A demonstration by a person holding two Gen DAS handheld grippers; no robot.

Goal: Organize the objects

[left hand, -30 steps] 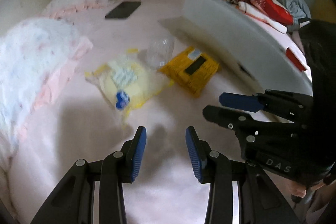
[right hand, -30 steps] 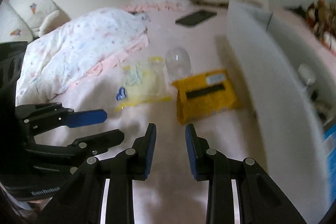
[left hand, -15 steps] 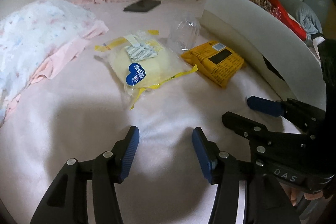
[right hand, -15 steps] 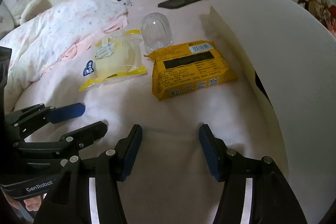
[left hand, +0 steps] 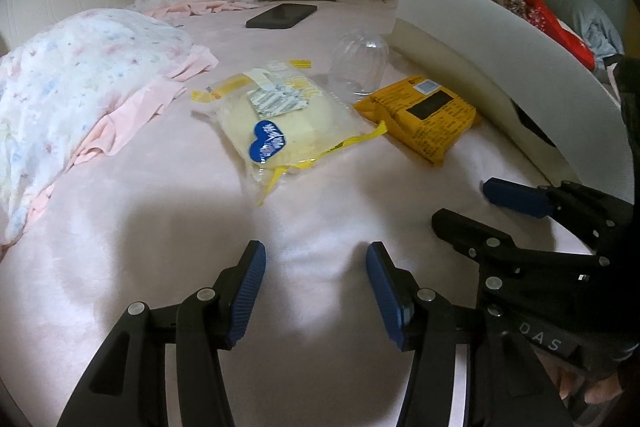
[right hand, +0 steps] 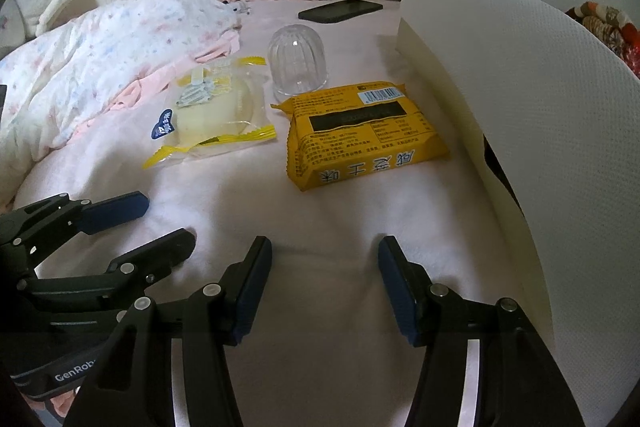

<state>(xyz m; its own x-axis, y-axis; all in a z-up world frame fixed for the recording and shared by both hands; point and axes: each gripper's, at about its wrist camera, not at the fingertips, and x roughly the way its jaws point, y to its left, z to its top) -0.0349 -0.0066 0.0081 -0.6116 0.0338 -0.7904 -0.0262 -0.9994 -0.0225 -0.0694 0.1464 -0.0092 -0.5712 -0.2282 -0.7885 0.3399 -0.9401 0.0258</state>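
Both hand-held grippers, left and right, hover over the pink bed with jaws apart and empty, having just widened. Ahead lie a clear bread packet, a yellow snack pack and an upturned transparent cup. The white box hides its inside; the phone lies further back.

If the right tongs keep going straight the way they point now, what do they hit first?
Probably the pink bedsheet itself: the open, empty right tongs point down at bare sheet, short of the yellow packet, though depth is unclear.
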